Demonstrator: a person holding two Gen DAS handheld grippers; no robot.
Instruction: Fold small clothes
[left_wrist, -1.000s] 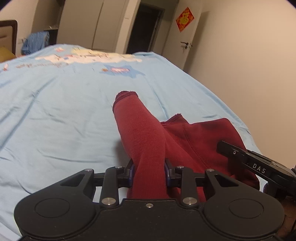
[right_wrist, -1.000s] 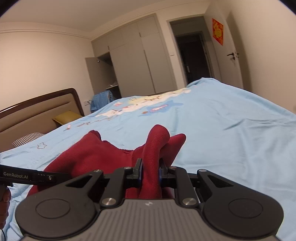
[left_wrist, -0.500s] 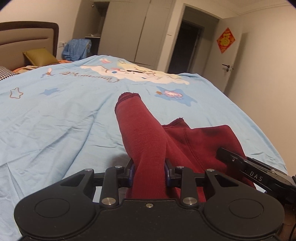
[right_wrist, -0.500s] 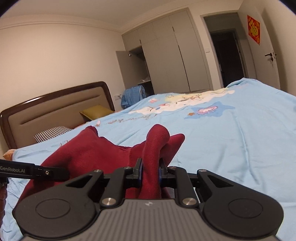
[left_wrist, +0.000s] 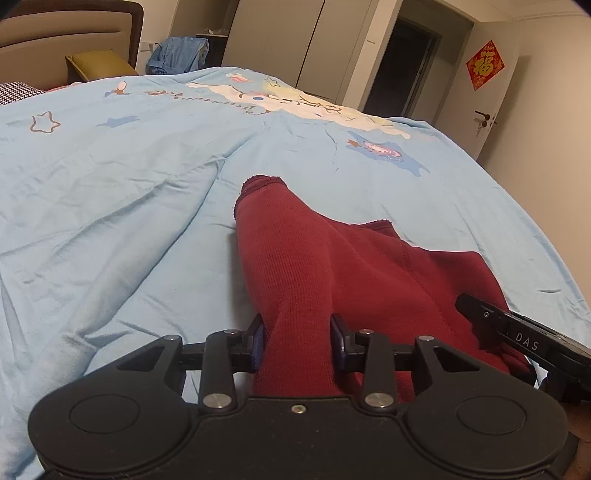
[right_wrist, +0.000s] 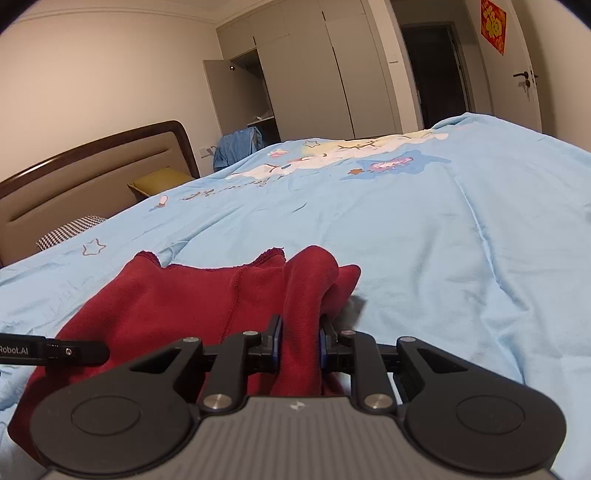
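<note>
A dark red knit garment (left_wrist: 388, 273) lies on the light blue bedspread (left_wrist: 110, 192). My left gripper (left_wrist: 297, 341) is shut on a thick ribbed fold of it, whose cuffed end points away toward the far side of the bed. My right gripper (right_wrist: 300, 341) is shut on another bunched fold of the same red garment (right_wrist: 184, 302), which spreads out to its left. The right gripper's body (left_wrist: 524, 339) shows at the right edge of the left wrist view, and the left gripper's body (right_wrist: 51, 350) at the left edge of the right wrist view.
The bedspread (right_wrist: 443, 229) has cartoon prints at its far part. A brown headboard (right_wrist: 92, 166), a yellow pillow (right_wrist: 159, 182) and a checked pillow (right_wrist: 70, 230) are at the left. Blue cloth (right_wrist: 238, 146) hangs by the wardrobe (right_wrist: 314, 74). A door (left_wrist: 491, 96) stands at the right.
Both grippers have swung and dropped lower toward the bed, still holding the red garment. The garment now lies flatter and more spread over the bedspread.
</note>
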